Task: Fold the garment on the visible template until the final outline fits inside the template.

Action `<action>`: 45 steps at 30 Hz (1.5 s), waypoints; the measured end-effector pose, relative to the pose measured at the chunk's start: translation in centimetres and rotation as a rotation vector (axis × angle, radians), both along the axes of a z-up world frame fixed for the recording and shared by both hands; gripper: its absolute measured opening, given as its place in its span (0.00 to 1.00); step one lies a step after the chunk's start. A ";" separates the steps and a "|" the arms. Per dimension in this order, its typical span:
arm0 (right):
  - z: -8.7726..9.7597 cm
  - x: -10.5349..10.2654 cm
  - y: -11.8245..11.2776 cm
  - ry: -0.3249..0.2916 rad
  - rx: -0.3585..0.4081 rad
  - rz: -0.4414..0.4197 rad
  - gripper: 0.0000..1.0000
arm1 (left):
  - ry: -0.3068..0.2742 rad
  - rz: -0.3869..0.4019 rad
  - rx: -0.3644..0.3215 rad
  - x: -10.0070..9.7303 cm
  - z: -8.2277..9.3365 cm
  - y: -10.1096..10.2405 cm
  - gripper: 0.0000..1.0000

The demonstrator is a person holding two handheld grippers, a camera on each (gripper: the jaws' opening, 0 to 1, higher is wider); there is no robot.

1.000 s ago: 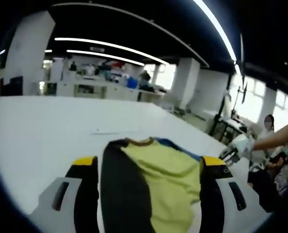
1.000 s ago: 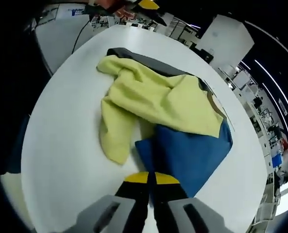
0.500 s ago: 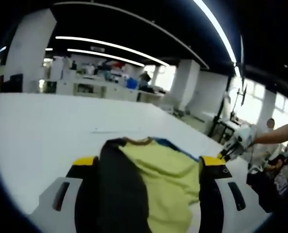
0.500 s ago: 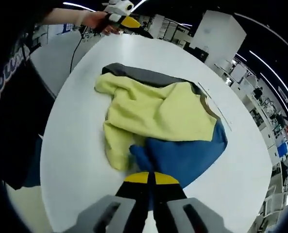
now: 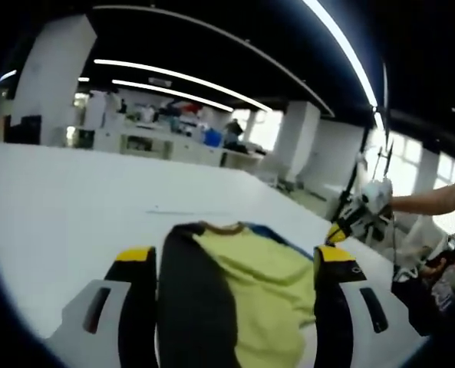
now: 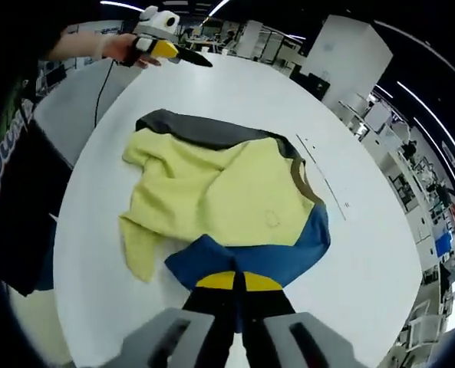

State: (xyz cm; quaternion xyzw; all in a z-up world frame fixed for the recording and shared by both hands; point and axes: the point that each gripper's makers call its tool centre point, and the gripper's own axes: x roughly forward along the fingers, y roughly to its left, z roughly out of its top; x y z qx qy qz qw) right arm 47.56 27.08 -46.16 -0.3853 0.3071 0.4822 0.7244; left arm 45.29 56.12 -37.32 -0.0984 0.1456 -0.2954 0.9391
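A garment (image 6: pixel 219 192) in yellow, dark grey and blue lies rumpled on the white table (image 6: pixel 365 253). Its brown-trimmed neck points towards a thin template line (image 6: pixel 323 180). My right gripper (image 6: pixel 239 280) is shut on the blue part at the garment's near edge. A hand holds my left gripper (image 6: pixel 177 54) above the table's far end, away from the cloth. In the left gripper view my left gripper (image 5: pixel 235 257) is open, its jaws wide apart, with the garment (image 5: pixel 250 284) seen beyond them. The right gripper (image 5: pixel 350 222) is raised at the right.
A person in a dark shirt (image 6: pixel 12 153) stands at the table's left edge, with a cable (image 6: pixel 97 100) hanging near. Desks and shelves (image 5: pixel 158 138) line the far room. Bare table (image 5: pixel 58 199) spreads around the garment.
The right gripper has pulled the blue part, and the yellow cloth lies flatter and wider. The left gripper has drawn away from the garment. In the left gripper view the right gripper has risen.
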 end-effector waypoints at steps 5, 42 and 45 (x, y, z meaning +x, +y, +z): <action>-2.0 1.0 0.6 0.049 -0.031 0.014 0.00 | 0.002 0.030 -0.008 -0.1 -0.1 1.0 0.80; -1.8 -0.8 -4.9 0.225 0.440 -0.475 0.32 | 0.031 -0.003 -0.008 -0.2 -1.4 -0.1 0.80; -1.7 -1.1 -5.3 0.229 0.476 -0.516 0.32 | 0.029 -0.011 -0.003 -0.2 -1.3 -0.2 0.80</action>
